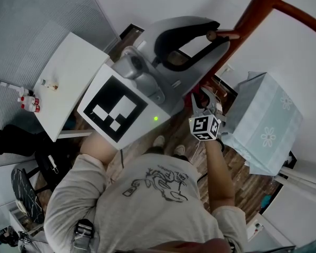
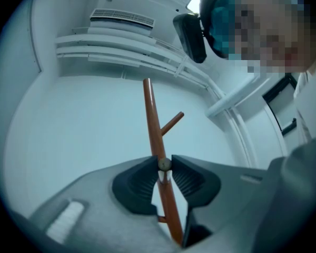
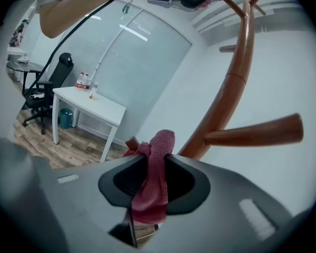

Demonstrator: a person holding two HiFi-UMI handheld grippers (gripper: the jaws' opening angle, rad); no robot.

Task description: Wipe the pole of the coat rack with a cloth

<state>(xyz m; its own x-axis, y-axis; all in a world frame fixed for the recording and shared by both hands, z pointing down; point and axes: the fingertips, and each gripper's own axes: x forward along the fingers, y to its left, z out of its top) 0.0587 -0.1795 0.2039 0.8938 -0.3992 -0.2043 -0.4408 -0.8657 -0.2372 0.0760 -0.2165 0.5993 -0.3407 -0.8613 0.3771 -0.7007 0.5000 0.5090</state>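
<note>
White walls [image 3: 163, 78] and a wood-plank floor [image 3: 37, 136] enclose the work area, with a white bench [image 1: 68, 78] standing to your left and a black chair [image 3: 47, 88] beside it. Your coat rack rises at the upper right of the head view; its reddish-brown pole [image 1: 253, 15] runs steeply across the corner, and pegs branch from it. Your left tool [image 1: 218, 34] is raised to the rack and clamped on the round end of one peg [image 2: 164, 164], with the pole directly behind that peg in the left gripper view. Your right tool [image 3: 157, 154] sits lower, below the left one, and its jaws are closed on a red cloth [image 3: 152, 183]. The cloth stands bunched above the jaw tips and hangs down behind them. Its top lies just beside the lower part of the pole; contact cannot be confirmed. Small red-capped bottles [image 1: 29, 103] stand at the bench's near corner.
</note>
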